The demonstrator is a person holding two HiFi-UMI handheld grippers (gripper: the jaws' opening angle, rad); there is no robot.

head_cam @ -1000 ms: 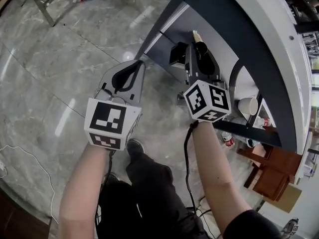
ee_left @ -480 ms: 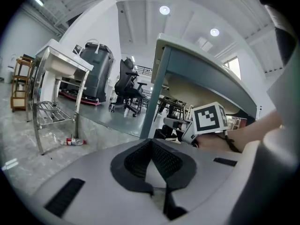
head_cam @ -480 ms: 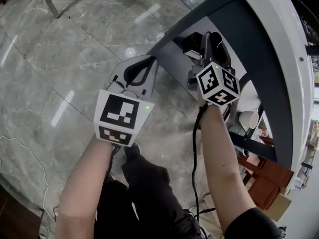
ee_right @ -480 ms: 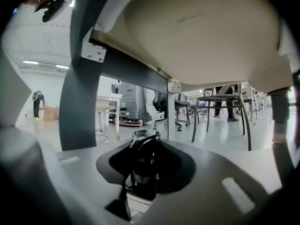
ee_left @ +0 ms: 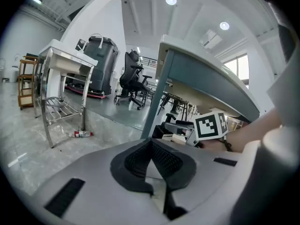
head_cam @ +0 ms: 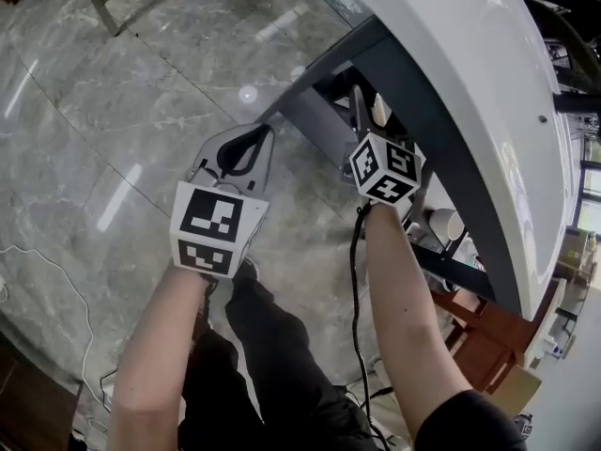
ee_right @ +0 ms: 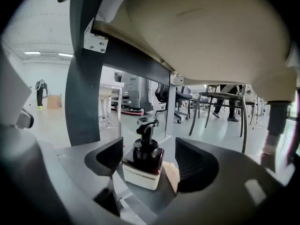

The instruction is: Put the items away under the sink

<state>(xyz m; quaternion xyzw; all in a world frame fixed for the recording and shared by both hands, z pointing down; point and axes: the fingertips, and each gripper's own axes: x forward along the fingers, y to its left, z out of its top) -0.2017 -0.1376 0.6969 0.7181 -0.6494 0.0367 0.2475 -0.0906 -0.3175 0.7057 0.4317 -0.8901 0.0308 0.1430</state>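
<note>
The jaws of the right gripper (ee_right: pixel 151 154) had just been opening, and the soap dispenser (ee_right: pixel 142 167) stood upright between them under the sink (head_cam: pixel 470 73), seemingly touched by neither, closer to the left-hand jaw; the left gripper (ee_left: pixel 152 159), jaws together on nothing, hung farther out

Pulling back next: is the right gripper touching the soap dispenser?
Cannot tell. Right gripper view: right gripper, jaws just opening, flanks the soap dispenser; one pad shows a gap, the other meets its outline.
</note>
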